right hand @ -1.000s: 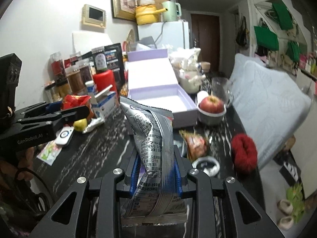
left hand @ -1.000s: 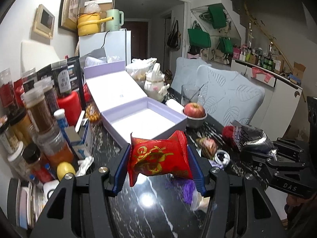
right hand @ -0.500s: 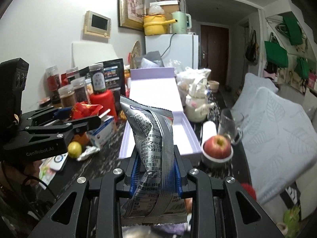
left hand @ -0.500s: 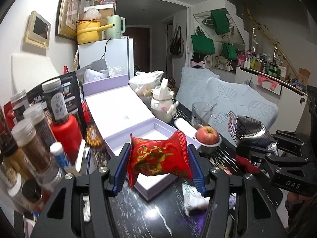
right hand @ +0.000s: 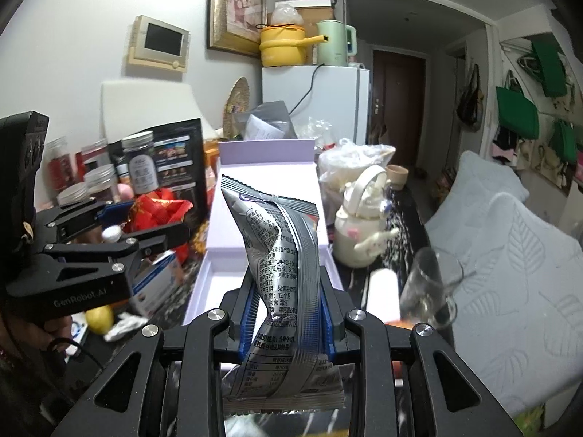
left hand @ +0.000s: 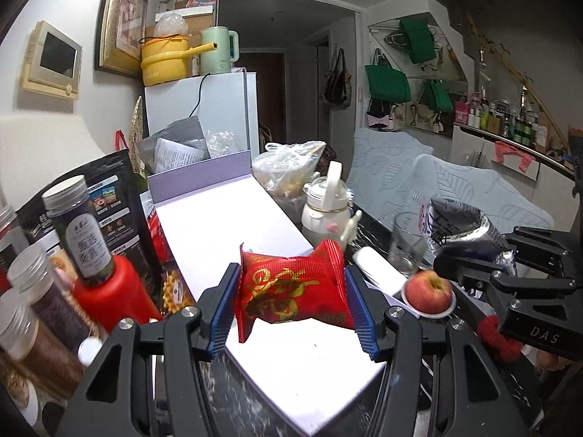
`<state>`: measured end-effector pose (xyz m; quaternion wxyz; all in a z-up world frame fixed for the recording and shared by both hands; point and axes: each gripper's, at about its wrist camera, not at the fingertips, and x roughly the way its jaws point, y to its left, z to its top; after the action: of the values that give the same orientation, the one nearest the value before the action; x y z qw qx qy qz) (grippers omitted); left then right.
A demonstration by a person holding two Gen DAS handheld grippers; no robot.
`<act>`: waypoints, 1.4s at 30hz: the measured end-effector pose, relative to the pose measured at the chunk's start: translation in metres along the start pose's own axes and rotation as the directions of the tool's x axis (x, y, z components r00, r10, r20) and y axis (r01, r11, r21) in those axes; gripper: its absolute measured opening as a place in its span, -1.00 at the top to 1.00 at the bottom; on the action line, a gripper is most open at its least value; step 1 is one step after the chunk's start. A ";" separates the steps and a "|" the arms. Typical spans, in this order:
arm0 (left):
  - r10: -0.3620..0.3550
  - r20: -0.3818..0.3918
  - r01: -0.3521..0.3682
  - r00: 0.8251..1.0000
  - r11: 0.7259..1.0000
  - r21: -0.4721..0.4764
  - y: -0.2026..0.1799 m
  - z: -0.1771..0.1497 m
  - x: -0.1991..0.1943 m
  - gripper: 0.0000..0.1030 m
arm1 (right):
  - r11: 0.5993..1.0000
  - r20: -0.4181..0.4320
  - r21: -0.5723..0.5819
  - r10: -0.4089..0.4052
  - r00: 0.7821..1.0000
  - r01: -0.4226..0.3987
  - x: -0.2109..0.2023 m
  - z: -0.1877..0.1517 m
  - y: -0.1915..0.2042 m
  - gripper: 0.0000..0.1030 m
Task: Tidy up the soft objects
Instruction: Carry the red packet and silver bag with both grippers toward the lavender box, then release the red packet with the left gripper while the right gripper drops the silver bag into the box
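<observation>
My left gripper (left hand: 291,302) is shut on a red snack packet with gold lettering (left hand: 291,291), held in the air over the near end of an open lilac gift box (left hand: 309,371). A silver snack packet (right hand: 284,273) stands upright between the blue pads of my right gripper (right hand: 286,320), which is shut on it just short of the same box (right hand: 218,284). In the right wrist view the left gripper (right hand: 120,233) with its red packet (right hand: 156,207) hangs at the left. The left wrist view has the right gripper (left hand: 484,273) and silver packet (left hand: 459,225) at the right.
Jars and a red bottle (left hand: 105,291) crowd the box's left side. Right of it stand a white teapot (left hand: 328,211), a glass (left hand: 408,244), an apple in a small bowl (left hand: 428,293) and a white roll (left hand: 379,269). A red scrunchie (left hand: 495,338) lies under the right gripper.
Both grippers have moved forward along the dark table toward the lilac box and a little upward, each keeping its packet. The box now fills the space just below and ahead of them.
</observation>
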<state>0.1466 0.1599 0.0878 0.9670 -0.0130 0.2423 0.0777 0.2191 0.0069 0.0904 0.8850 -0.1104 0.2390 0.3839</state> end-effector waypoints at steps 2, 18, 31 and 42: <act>0.005 -0.003 -0.005 1.000 1.000 -0.008 0.004 0.005 0.013 -0.08 | 1.000 -0.003 -0.009 -0.011 1.000 0.011 0.011 0.008 -0.003 0.44; 0.098 -0.147 -0.106 0.984 0.993 -0.047 0.037 0.002 0.125 -0.08 | 0.999 -0.099 -0.036 -0.031 0.995 0.027 0.104 0.029 -0.019 0.44; 0.191 -0.281 -0.202 0.941 0.979 -0.010 0.047 -0.025 0.196 -0.09 | 0.997 -0.185 -0.062 -0.067 0.980 0.056 0.150 0.018 -0.019 0.44; 0.249 -0.329 -0.254 0.911 0.967 0.029 0.049 -0.036 0.217 -0.44 | 0.997 -0.228 -0.059 -0.069 0.971 0.057 0.175 0.011 -0.023 0.44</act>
<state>0.3112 0.2375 -0.0460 0.8945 -0.0016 0.3999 0.1998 0.3431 0.1047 0.0114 0.8600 -0.1846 0.3261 0.3463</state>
